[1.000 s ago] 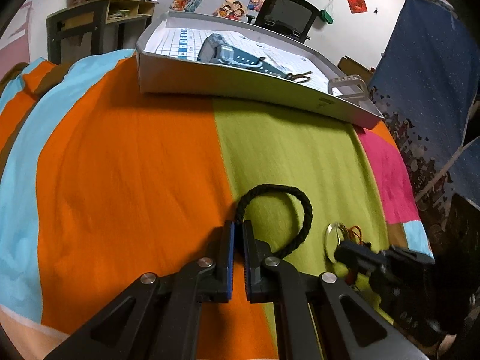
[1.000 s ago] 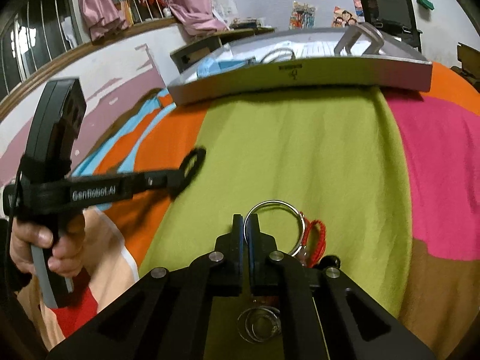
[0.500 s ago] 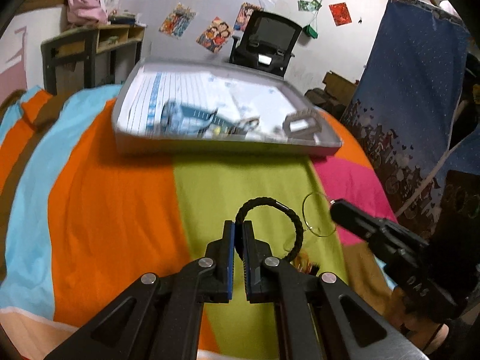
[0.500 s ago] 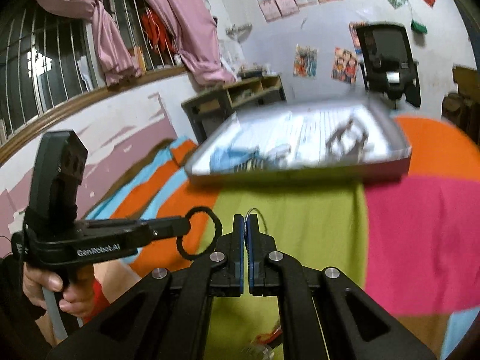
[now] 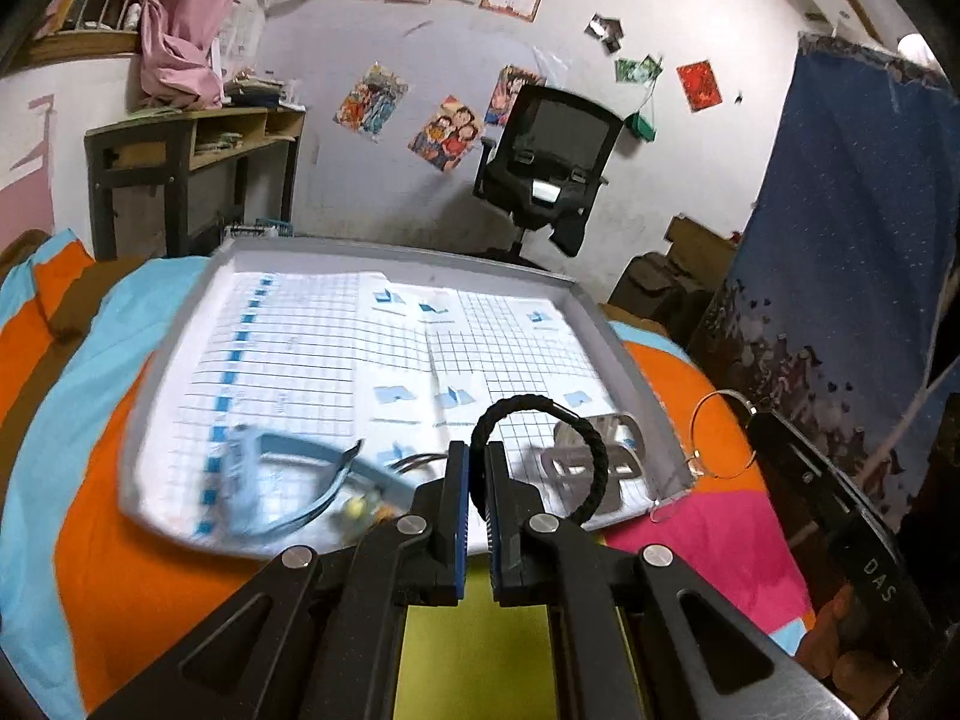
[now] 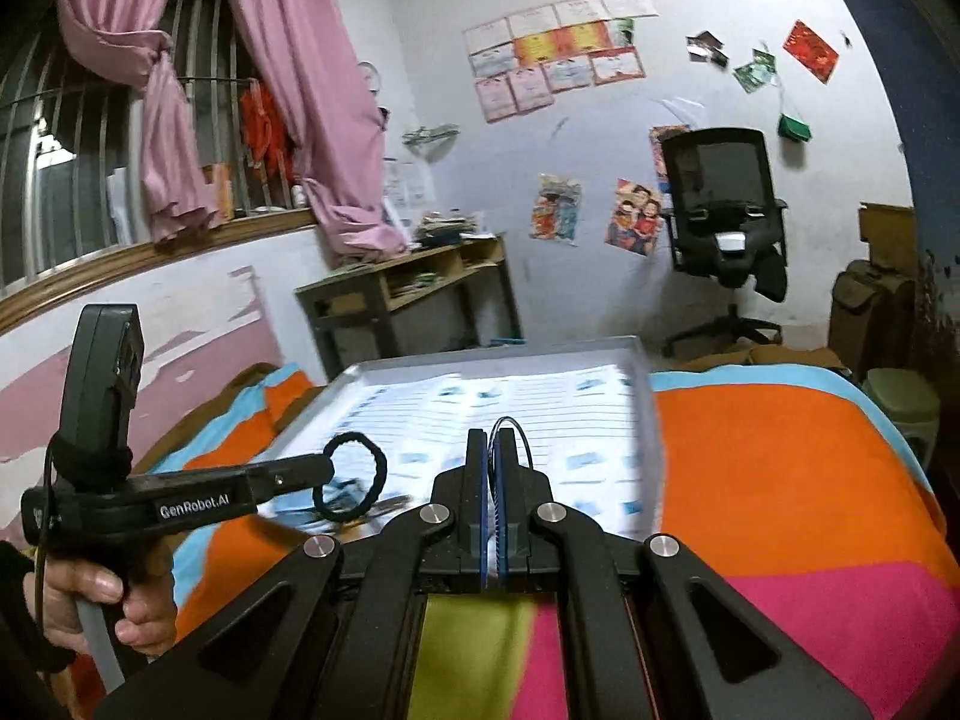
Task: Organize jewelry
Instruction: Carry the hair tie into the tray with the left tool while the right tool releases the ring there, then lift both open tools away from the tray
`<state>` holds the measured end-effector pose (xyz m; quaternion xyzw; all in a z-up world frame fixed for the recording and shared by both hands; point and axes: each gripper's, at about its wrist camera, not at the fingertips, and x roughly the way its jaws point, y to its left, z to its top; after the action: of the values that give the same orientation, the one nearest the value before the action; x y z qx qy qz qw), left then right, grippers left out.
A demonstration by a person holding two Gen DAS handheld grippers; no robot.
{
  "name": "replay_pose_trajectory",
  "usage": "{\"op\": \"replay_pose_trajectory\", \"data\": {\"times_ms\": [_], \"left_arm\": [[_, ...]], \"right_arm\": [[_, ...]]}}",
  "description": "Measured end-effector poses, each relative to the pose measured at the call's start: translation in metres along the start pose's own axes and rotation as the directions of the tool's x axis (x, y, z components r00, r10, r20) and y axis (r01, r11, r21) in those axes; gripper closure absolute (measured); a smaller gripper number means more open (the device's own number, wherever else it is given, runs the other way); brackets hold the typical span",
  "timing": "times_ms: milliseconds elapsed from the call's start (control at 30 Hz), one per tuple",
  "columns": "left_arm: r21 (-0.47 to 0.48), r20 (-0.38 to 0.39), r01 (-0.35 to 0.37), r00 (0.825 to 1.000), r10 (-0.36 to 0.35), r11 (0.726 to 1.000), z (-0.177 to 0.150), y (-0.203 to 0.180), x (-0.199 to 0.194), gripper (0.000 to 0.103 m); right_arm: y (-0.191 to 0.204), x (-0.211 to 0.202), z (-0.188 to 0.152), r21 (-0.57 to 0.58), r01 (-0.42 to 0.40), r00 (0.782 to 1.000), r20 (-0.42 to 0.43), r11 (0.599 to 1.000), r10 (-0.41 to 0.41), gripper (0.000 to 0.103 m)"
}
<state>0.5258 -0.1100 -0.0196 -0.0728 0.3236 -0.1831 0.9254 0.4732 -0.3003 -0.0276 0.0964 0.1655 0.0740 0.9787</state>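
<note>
Two hand-held grippers in play. Left hand-held gripper (image 5: 474,480) pinching one black braided bracelet (image 5: 591,444), loop standing up toward 1 o'clock above the near edge of the grey tray (image 5: 636,372). Right hand-held gripper (image 6: 492,480) pressed together on one thin metal ring (image 5: 717,435) — in the left wrist view hanging at 3 o'clock, just off the tray's right wall; in the right wrist view only a sliver of wire arcing above the fingertips.

One tray, lined with white gridded paper. Inside, along its near side: one pale blue strap-like piece (image 5: 288,468) at 9 o'clock of the left fingertips, blurred; one silver buckle-shaped piece (image 5: 618,456) at 2 o'clock, partly behind the bracelet; something small and yellowish beside the blue piece, too blurred to name.

One bare hand (image 6: 102,600) wrapped round the left handle at 8 o'clock in the right wrist view.

Tray resting on a bed under a blanket (image 5: 90,528) of colour blocks — orange, light blue, lime green, pink, brown. Beyond: one black office chair (image 5: 552,162) at 12 o'clock, one wooden desk (image 5: 180,156) at 10 o'clock stacked with clutter, pink curtain (image 6: 300,90) knotted at a barred window, posters and certificates on the white wall, a dark blue patterned cloth (image 5: 852,210) hanging at 2 o'clock.
</note>
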Motion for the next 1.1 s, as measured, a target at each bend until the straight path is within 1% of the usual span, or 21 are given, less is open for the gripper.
{"op": "replay_pose_trajectory", "data": {"times_ms": [100,200,400,467,533,567,600,633,667,700,767,833,867,900,933,967,1000,1067,1100], "left_arm": [[-0.005,-0.032,-0.020,0.999,0.020,1.000,-0.001,-0.004,0.022,0.098],[-0.008,-0.059,-0.037,0.998,0.037,0.999,-0.004,-0.007,0.039,0.098],[0.012,-0.077,-0.067,0.995,0.067,0.998,-0.012,-0.012,0.046,0.097],[0.007,-0.083,-0.063,0.995,0.063,0.998,-0.013,-0.012,0.048,0.096],[0.004,-0.088,-0.071,0.994,0.071,0.997,-0.013,-0.012,0.048,0.084],[0.003,-0.081,-0.080,0.993,0.080,0.997,-0.013,-0.012,0.044,0.069],[0.001,-0.070,-0.088,0.994,0.088,0.996,-0.013,-0.012,0.041,0.060],[-0.003,-0.054,-0.097,0.994,0.097,0.995,-0.013,-0.012,0.036,0.043],[-0.012,-0.016,-0.105,0.994,0.105,0.994,-0.012,-0.012,0.027,0.034],[-0.018,0.008,-0.104,0.995,0.104,0.994,-0.011,-0.012,0.021,0.033],[-0.027,0.030,-0.096,0.995,0.097,0.995,-0.009,-0.013,0.006,0.032],[-0.027,0.056,-0.109,0.992,0.110,0.994,-0.008,-0.015,-0.010,0.028],[-0.027,0.072,-0.112,0.991,0.114,0.993,-0.008,-0.016,-0.018,0.023],[-0.026,0.104,-0.114,0.988,0.117,0.993,-0.008,-0.018,-0.032,0.020],[-0.027,0.132,-0.115,0.984,0.118,0.993,-0.008,-0.019,-0.043,0.012],[-0.031,0.168,-0.119,0.978,0.122,0.992,-0.009,-0.021,-0.058,0.006],[-0.039,0.209,-0.123,0.969,0.129,0.992,-0.011,-0.024,-0.076,0.000],[-0.053,0.268,-0.119,0.955,0.129,0.991,-0.013,-0.028,-0.107,0.000],[-0.055,0.282,-0.119,0.951,0.130,0.991,-0.016,-0.030,-0.119,0.000]], "right_arm": [[-0.012,0.014,0.001,0.021,0.018,1.000,-0.007,1.000,-0.018,0.101],[-0.020,0.023,-0.006,0.052,0.030,0.999,-0.014,0.998,-0.029,0.101],[-0.029,0.037,-0.016,0.070,0.059,0.996,-0.075,0.996,-0.054,0.100],[-0.032,0.040,-0.018,0.071,0.069,0.993,-0.104,0.995,-0.062,0.100],[-0.034,0.041,-0.020,0.074,0.075,0.989,-0.129,0.994,-0.065,0.099],[-0.034,0.041,-0.021,0.072,0.077,0.988,-0.142,0.994,-0.066,0.095],[-0.036,0.040,-0.022,0.070,0.080,0.986,-0.149,0.994,-0.069,0.090],[-0.035,0.038,-0.021,0.066,0.082,0.986,-0.152,0.994,-0.071,0.075],[-0.035,0.035,-0.021,0.065,0.084,0.986,-0.148,0.994,-0.074,0.062],[-0.035,0.031,-0.020,0.065,0.087,0.987,-0.138,0.994,-0.077,0.060],[-0.033,0.020,-0.017,0.060,0.090,0.990,-0.117,0.994,-0.082,0.060],[-0.026,0.002,-0.011,0.044,0.098,0.992,-0.078,0.994,-0.095,0.060],[-0.023,-0.007,-0.009,0.039,0.100,0.994,-0.055,0.994,-0.098,0.058],[-0.020,-0.017,-0.005,0.036,0.103,0.994,-0.033,0.994,-0.102,0.053],[-0.016,-0.030,-0.002,0.028,0.108,0.994,-0.002,0.994,-0.108,0.043],[-0.009,-0.044,0.002,0.017,0.111,0.993,0.035,0.994,-0.111,0.037],[-0.002,-0.060,0.006,0.001,0.110,0.991,0.073,0.994,-0.109,0.035],[0.007,-0.081,0.013,-0.017,0.104,0.988,0.114,0.994,-0.101,0.027],[0.013,-0.095,0.015,-0.018,0.100,0.985,0.142,0.995,-0.097,0.024]]}}
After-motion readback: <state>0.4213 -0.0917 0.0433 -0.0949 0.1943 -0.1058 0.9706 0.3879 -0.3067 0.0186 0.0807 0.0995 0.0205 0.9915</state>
